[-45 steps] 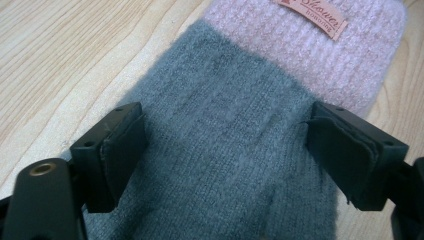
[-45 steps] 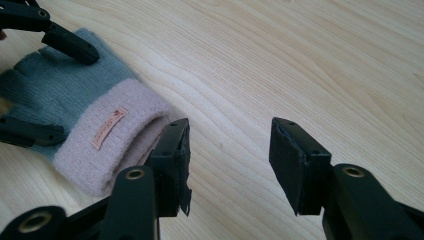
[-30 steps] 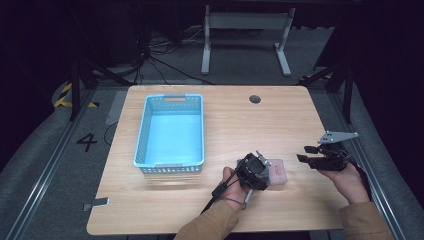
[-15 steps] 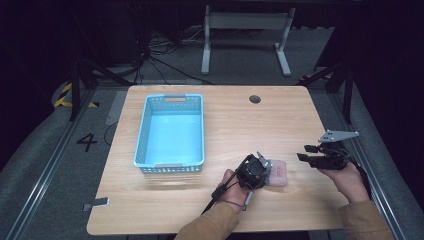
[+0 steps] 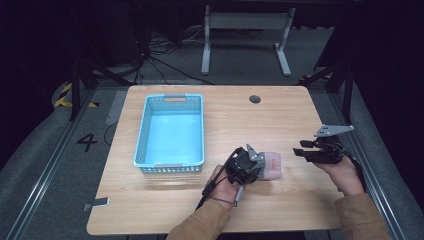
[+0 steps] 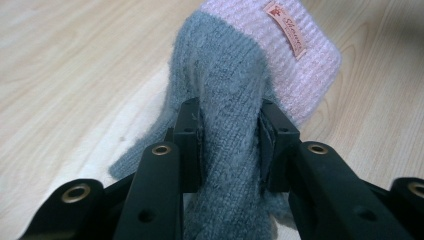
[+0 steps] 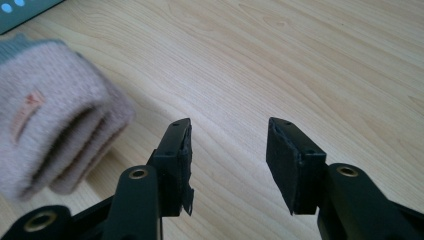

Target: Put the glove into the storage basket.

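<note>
A knitted glove (image 5: pixel 271 165), grey with a pink cuff and a small sewn label, sits low over the table's front middle. My left gripper (image 5: pixel 259 168) points right and is shut on it. In the left gripper view the pads squeeze the grey part of the glove (image 6: pixel 227 95), and the cuff points away from my left gripper (image 6: pixel 230 131). These jaws have just been closing, with the glove between them. My right gripper (image 5: pixel 301 152) hovers to the right of the cuff, open. In the right gripper view nothing lies between the jaws of my right gripper (image 7: pixel 229 145), and the pink cuff (image 7: pixel 47 125) shows at left.
A light blue plastic basket (image 5: pixel 170 168) stands at the left of the wooden table (image 5: pixel 250 120), with nothing in it. A round cable hole (image 5: pixel 255 99) sits near the far edge. Dark floor and a metal stand lie beyond the table.
The left jaws have shut on the glove and the left hand has risen a little with it. The right gripper has kept its place.
</note>
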A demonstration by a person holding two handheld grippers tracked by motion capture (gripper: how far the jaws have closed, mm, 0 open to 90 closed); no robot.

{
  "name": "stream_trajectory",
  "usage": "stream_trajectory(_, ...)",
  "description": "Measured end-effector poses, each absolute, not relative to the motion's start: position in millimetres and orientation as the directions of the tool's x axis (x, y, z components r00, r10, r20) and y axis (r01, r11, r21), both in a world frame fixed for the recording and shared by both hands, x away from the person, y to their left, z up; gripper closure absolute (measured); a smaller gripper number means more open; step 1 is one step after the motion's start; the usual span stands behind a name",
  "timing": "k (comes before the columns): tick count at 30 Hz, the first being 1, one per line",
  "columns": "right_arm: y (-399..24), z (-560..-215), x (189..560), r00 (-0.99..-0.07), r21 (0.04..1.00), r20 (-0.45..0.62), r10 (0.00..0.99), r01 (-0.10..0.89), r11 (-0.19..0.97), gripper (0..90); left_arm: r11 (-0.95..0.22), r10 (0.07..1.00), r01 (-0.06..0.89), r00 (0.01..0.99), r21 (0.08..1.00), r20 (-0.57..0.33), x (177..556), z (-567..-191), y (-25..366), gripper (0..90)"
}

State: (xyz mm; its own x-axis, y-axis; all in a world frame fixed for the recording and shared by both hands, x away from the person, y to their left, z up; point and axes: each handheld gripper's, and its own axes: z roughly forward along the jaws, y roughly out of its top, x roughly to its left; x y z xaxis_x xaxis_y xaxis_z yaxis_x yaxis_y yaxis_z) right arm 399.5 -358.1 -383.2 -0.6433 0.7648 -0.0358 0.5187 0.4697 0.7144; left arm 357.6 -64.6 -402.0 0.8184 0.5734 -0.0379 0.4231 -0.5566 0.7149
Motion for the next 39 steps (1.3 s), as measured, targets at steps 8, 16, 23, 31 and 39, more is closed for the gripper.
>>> stream_trajectory(8, -349, -383, 408, -0.660, 0.714, -0.034, 0.751, 0.510, 0.480, 53.6, -0.528, 0.585, 0.424, 0.810, 0.736, -0.046, 359, -386, -47, 67.8)
stream_trajectory(16, -345, -386, 412, -0.665, 0.706, -0.026, 0.746, 0.516, 0.484, 53.5, -0.496, 0.620, 0.425, 0.784, 0.757, -0.033, 365, -367, -20, 67.7)
stream_trajectory(23, -344, -389, 414, -0.665, 0.700, -0.023, 0.746, 0.522, 0.487, 53.4, -0.469, 0.656, 0.426, 0.755, 0.774, -0.018, 370, -352, 7, 67.6)
stream_trajectory(31, -345, -391, 413, -0.661, 0.697, -0.017, 0.751, 0.531, 0.482, 53.4, -0.427, 0.698, 0.451, 0.716, 0.784, -0.032, 378, -341, 42, 67.3)
stream_trajectory(39, -346, -395, 412, -0.658, 0.686, -0.011, 0.753, 0.543, 0.485, 53.2, -0.402, 0.728, 0.462, 0.685, 0.791, -0.030, 385, -333, 72, 67.2)
